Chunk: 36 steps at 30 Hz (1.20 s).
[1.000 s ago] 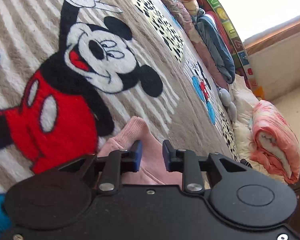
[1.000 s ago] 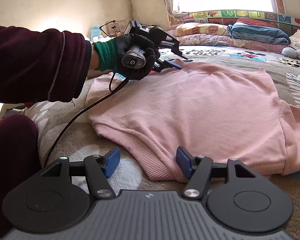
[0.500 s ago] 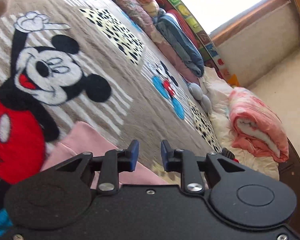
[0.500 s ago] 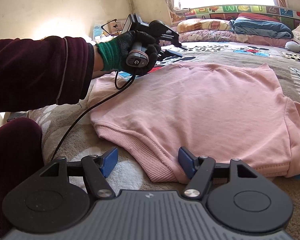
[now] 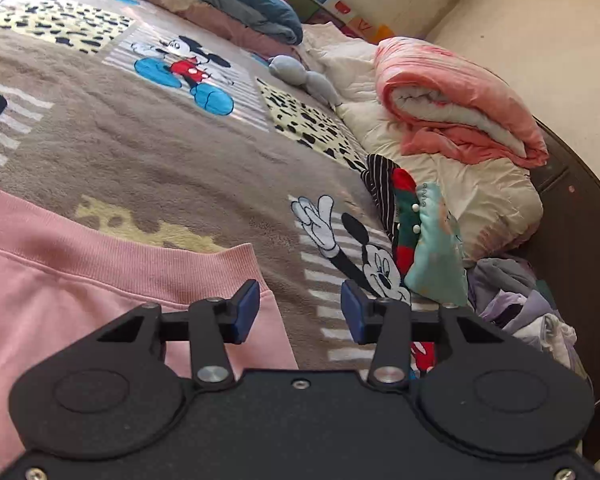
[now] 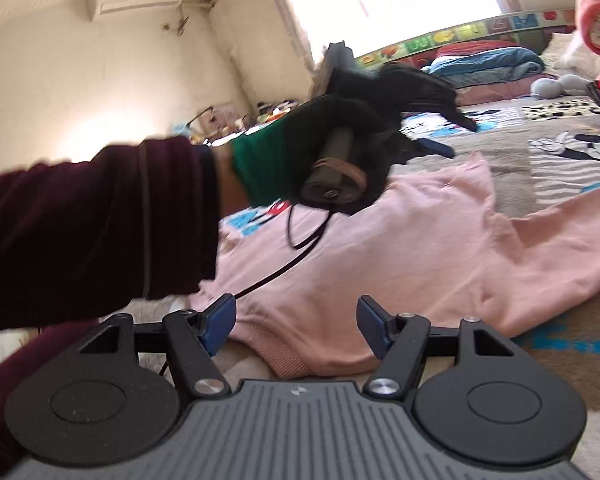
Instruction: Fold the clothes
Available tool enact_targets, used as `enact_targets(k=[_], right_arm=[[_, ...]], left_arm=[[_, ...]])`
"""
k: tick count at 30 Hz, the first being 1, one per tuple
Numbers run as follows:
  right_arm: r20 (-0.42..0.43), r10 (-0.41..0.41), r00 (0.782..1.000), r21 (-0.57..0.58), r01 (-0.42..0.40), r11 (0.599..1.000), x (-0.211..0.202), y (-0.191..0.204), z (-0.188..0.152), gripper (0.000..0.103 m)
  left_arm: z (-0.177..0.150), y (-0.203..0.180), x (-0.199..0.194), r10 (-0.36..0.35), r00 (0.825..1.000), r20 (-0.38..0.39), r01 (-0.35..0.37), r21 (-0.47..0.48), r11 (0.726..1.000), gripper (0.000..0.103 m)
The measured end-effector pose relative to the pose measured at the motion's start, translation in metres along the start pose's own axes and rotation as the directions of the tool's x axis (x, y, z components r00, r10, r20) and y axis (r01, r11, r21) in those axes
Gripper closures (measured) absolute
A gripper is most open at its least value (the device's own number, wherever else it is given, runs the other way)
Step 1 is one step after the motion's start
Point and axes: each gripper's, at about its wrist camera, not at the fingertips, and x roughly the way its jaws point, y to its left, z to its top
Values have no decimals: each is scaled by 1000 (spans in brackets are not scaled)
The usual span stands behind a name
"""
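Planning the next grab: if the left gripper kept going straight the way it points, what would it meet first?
Probably the cartoon-print blanket: the open left gripper points just past the pink sweatshirt cuff's edge. Depth is uncertain.

No wording, brand or number is legible; the letters on the colourful mat point(image 6: 452, 38) below the window are too blurred.

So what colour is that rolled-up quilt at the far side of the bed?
The rolled quilt is coral pink outside with a white lining, clearest in the left wrist view.
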Motion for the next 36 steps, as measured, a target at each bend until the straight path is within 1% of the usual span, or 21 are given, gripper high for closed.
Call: enact_targets(k=[2,5,6,8,9,10,11,14,16,17,19,21,23,26,28,29,30,31,32,33,36], right_arm=[[70,-95,993,118,86,989,-20,-34,12,36],[130,-270,954,308,220,926,-41,-91,26,35],[145,-318,937,399,239,885,-46,-113,26,33],[177,-378,909,602,204,772,-54,-157,19,30],[195,-390,900,673,166,720,-56,-173,13,34],[217,-406,888,727,131,675,-56,-185,6,46],[232,-422,876,761,107,640,-55,-195,1,48],[210,-448,869,741,158,653,-39,-198,8,45],[182,-468,865,724,204,659,-28,-199,14,44],[186,-473,861,730,201,654,-27,-204,14,44],[198,-480,855,745,188,641,-26,-213,15,46],[223,-479,849,774,144,616,-32,-228,16,47],[243,-478,844,795,109,597,-36,-241,18,48],[233,-472,850,779,127,613,-29,-251,27,48],[207,-475,855,747,176,642,-22,-248,34,48],[195,-483,854,736,198,647,-19,-246,35,50],[183,-491,852,725,220,652,-16,-245,36,59],[170,-499,850,714,242,657,-13,-243,37,76],[165,-506,846,709,255,657,-12,-242,37,87],[172,-514,840,716,251,651,-13,-242,36,91],[239,-532,813,735,207,646,-27,-238,33,92]], left_arm=[[-22,-12,-19,1,1000,22,-2,66,998,60],[-54,-30,-47,-1,999,54,-8,165,986,60],[-65,-36,-56,-2,998,65,-11,198,980,60],[-86,-48,-75,-6,996,86,-17,262,965,60],[-97,-55,-84,-8,995,97,-21,294,956,64],[-108,-61,-93,-11,994,108,-25,325,945,67],[-119,-67,-103,-14,993,118,-29,356,934,68],[-147,-83,-124,-23,988,154,-47,439,897,70],[-148,-88,-120,-40,983,178,-49,466,884,73],[-149,-90,-118,-50,981,188,-46,478,877,74],[-153,-96,-111,-88,977,194,-30,532,847,83],[-158,-98,-100,-89,980,180,-29,566,824,89],[-160,-97,-86,-85,985,150,-15,568,823,89],[-164,-93,-68,-58,995,76,6,560,829,89],[-165,-91,-62,-49,997,52,12,551,835,89],[-164,-90,-61,-49,998,45,17,545,839,89],[-163,-89,-60,-52,998,38,24,538,843,89],[-162,-87,-60,-56,998,31,31,529,848,89],[-162,-86,-60,-58,998,28,35,523,851,89],[-163,-86,-60,-59,998,27,36,523,852,89],[-164,-87,-61,-57,998,23,37,526,850,90]])
